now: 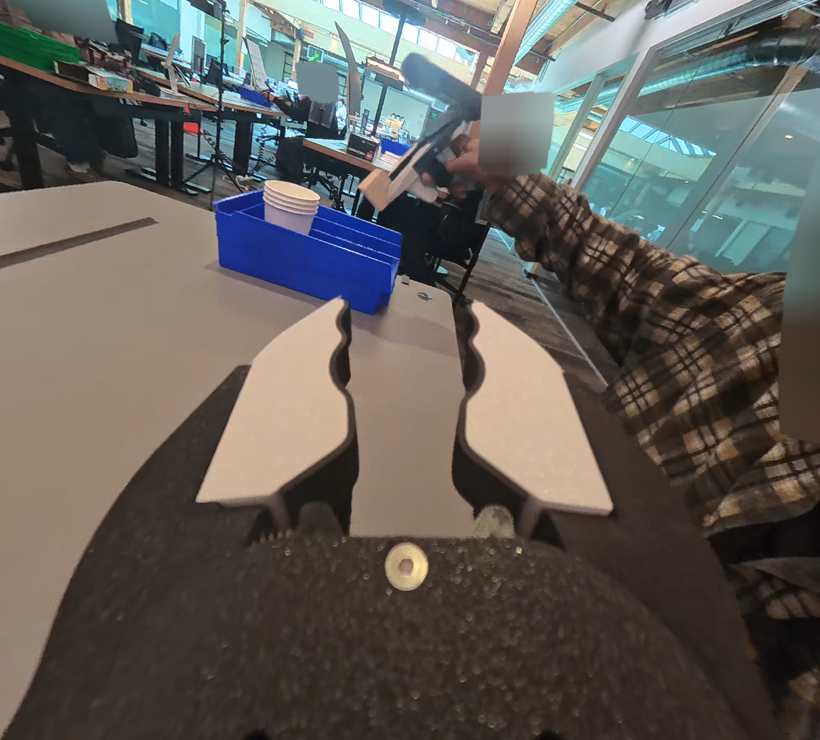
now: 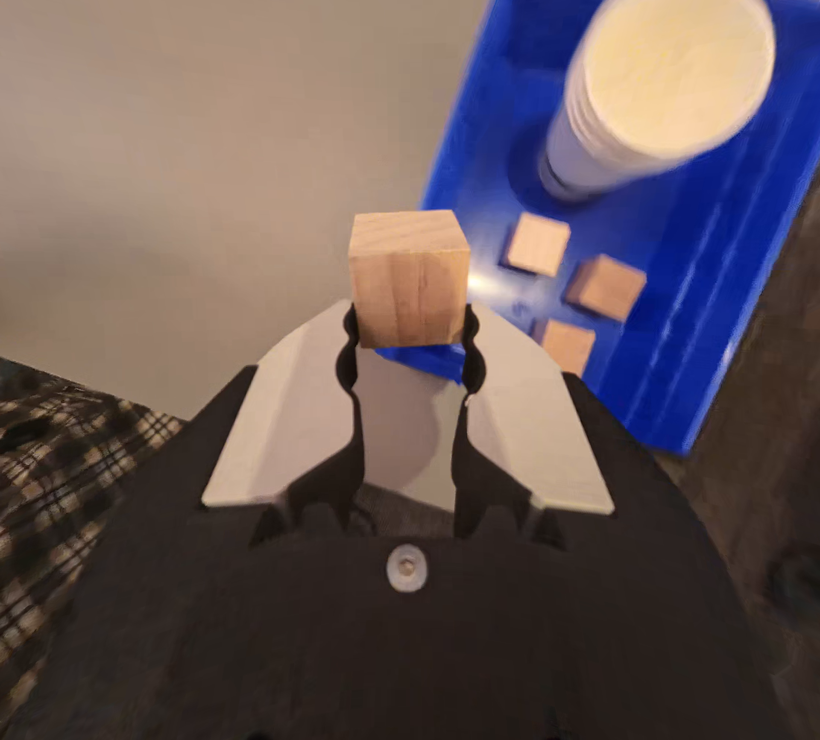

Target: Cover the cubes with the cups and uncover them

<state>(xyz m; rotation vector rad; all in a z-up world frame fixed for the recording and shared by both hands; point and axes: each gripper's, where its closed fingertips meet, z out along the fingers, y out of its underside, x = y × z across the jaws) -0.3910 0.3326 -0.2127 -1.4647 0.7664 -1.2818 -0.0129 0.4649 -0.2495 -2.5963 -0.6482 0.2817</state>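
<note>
My right gripper (image 2: 408, 319) is shut on a wooden cube (image 2: 408, 279) and holds it in the air above the grey table, just left of the blue bin (image 2: 710, 319). In the bin lie three more wooden cubes (image 2: 539, 244) (image 2: 605, 286) (image 2: 568, 344) and a stack of white paper cups (image 2: 656, 75). My left gripper (image 1: 406, 319) is open and empty, low over the table near its right edge. In the left wrist view the bin (image 1: 306, 257) with the cup stack (image 1: 290, 206) stands ahead, and the right gripper (image 1: 399, 175) with its cube (image 1: 372, 188) hovers above the bin's right end.
The grey table (image 1: 111, 319) extends to the left with a dark slot (image 1: 80, 235) in it. Its right edge runs close to the bin. A plaid sleeve (image 1: 665, 341) reaches across on the right. Desks and stands fill the room behind.
</note>
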